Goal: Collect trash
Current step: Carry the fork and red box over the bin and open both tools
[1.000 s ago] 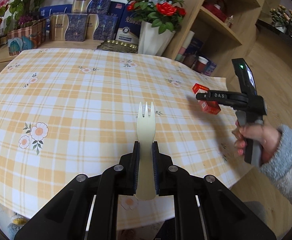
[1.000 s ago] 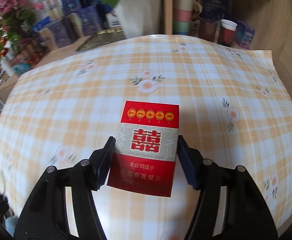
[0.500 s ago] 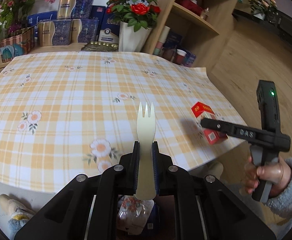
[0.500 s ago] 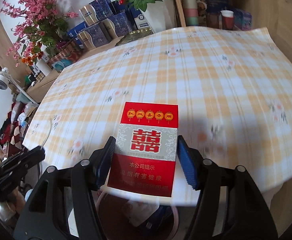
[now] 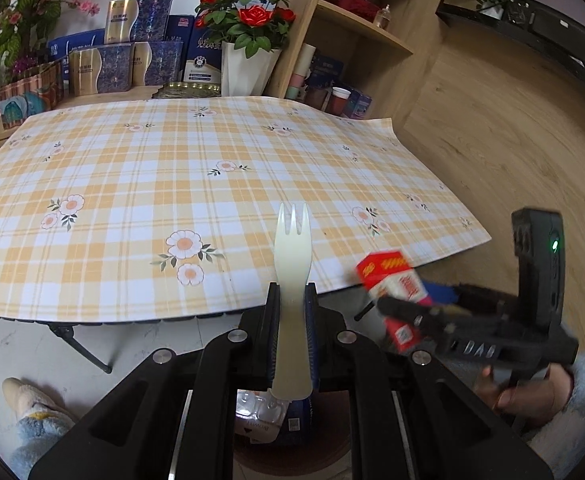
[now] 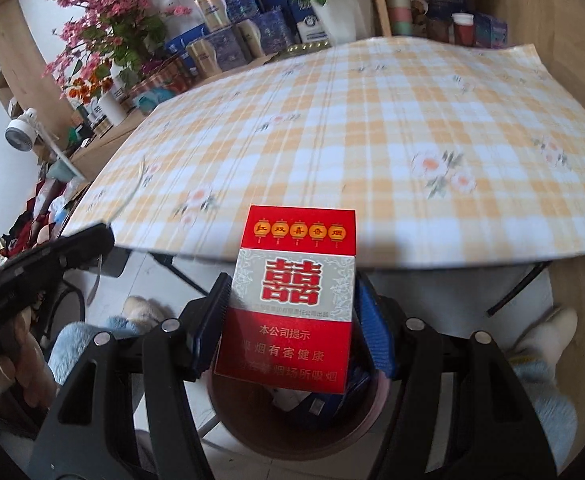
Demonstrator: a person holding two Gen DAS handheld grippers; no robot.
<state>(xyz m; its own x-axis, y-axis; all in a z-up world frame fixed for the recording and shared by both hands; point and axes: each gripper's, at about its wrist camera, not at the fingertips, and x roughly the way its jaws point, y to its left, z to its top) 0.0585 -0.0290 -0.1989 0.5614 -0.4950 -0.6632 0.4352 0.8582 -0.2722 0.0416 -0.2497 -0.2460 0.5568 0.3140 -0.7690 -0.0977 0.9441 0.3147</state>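
A: Item one, left gripper: fingers clamped on the handle of a pale plastic fork, tines up, over the bin beside the desk

B: Handling?

A: Probably light, stiff, slick; the flat handle is the place to hold

B: Item two?

A: Right gripper: fingers pressed on both long sides of a red cigarette pack, upright above the same bin, which already holds rubbish

B: Handling?

A: Likely light card, crushable; grip its sides gently
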